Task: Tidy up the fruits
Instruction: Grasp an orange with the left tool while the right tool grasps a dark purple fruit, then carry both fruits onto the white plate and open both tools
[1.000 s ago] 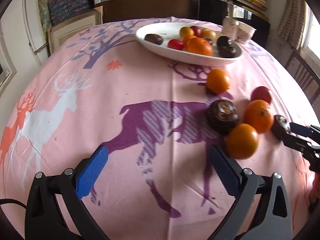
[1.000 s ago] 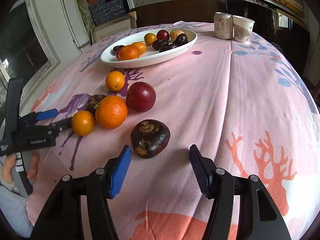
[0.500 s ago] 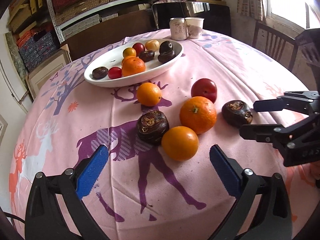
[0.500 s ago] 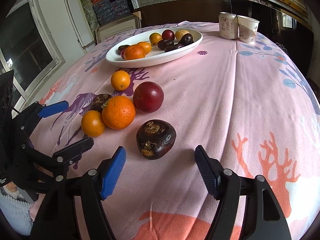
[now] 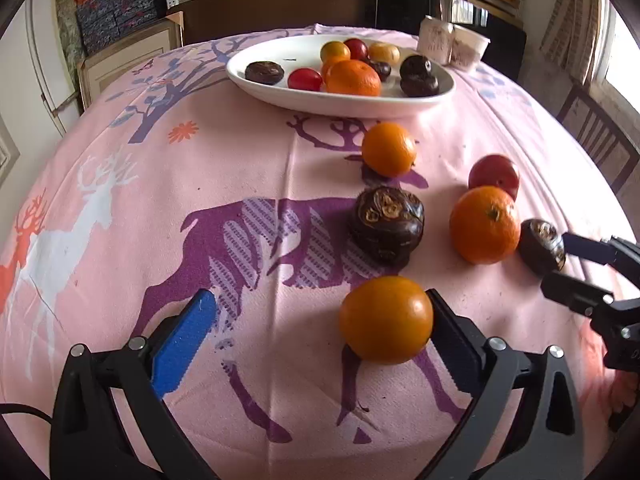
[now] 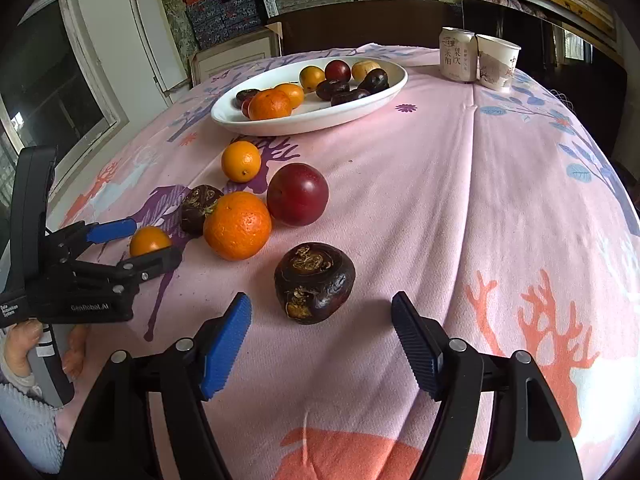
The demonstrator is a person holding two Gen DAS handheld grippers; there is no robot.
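Having swung back toward the loose fruit, now bracketing the small orange (image 5: 386, 319) on the table (image 5: 240, 160) with left gripper (image 5: 320, 332) jaws wide; right gripper (image 6: 320, 344) likewise spread before the dark fruit (image 6: 315, 282).

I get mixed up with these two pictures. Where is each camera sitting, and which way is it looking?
Left wrist: on the left gripper, facing across the table toward the white plate; its two fingers frame a small orange.
Right wrist: on the right gripper, facing the plate from the other side; its fingers frame a dark brown fruit, and a hand shows.
Shared: plate, loose fruit, each other's gripper.
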